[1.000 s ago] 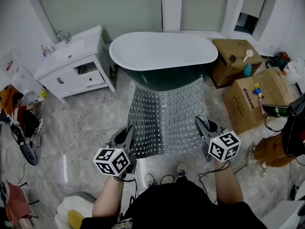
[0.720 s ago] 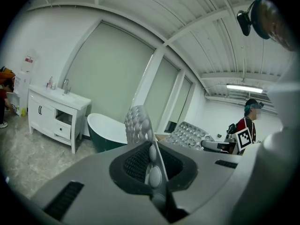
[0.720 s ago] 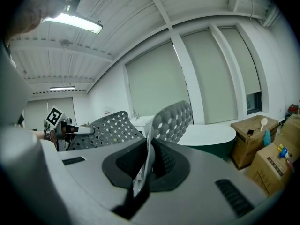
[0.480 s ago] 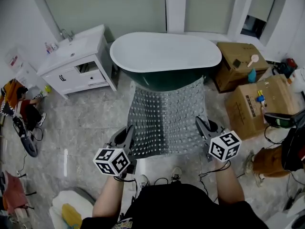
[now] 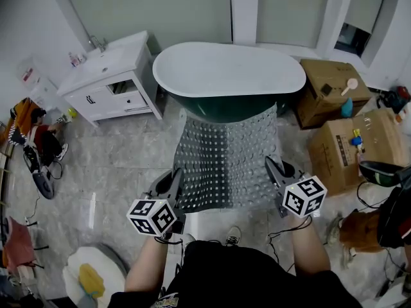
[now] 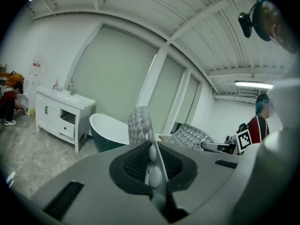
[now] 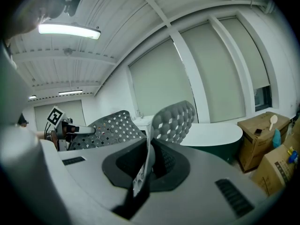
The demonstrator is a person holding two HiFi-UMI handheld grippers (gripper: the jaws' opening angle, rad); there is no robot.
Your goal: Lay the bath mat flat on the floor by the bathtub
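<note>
A grey perforated bath mat (image 5: 225, 159) hangs stretched between my two grippers, in front of the dark green bathtub (image 5: 229, 76) with its white inside. My left gripper (image 5: 174, 179) is shut on the mat's near left corner, my right gripper (image 5: 272, 169) on its near right corner. The mat's far edge reaches the tub's base. In the left gripper view the mat (image 6: 139, 125) stands edge-on out of the shut jaws, with the bathtub (image 6: 108, 131) behind. In the right gripper view the mat (image 7: 171, 121) curls up from the shut jaws.
A white vanity cabinet (image 5: 109, 79) stands left of the tub. Two cardboard boxes (image 5: 347, 140) sit on the right with small items on top. A person (image 5: 29, 140) crouches at far left, and another person (image 5: 385, 210) is at right. The floor is grey marble tile (image 5: 115, 165).
The head view has drifted, so tub and vanity sit slightly lower and further right. Both grippers keep their hold on the mat and have barely moved.
</note>
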